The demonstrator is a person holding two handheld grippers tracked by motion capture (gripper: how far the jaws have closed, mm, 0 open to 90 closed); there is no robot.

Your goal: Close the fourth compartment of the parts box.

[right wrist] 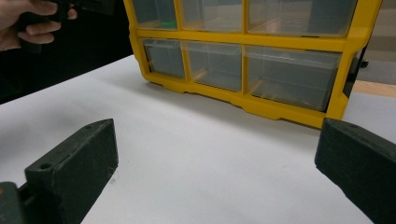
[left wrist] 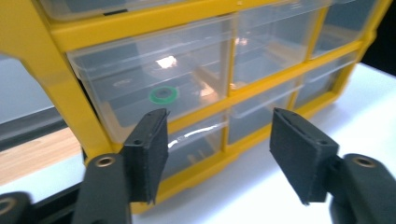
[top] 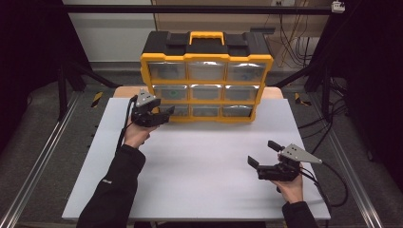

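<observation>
A yellow-framed organizer cabinet (top: pixel 206 80) with clear drawers stands at the far edge of the white table (top: pixel 199 166). The left gripper (top: pixel 164 114) hovers at its lower left corner, jaws parted and holding nothing, just in front of the bottom-left drawer (left wrist: pixel 196 144); a green ring (left wrist: pixel 164 94) lies in the drawer above. The right gripper (top: pixel 261 154), also released and empty, rests well apart near the table's front right.
</observation>
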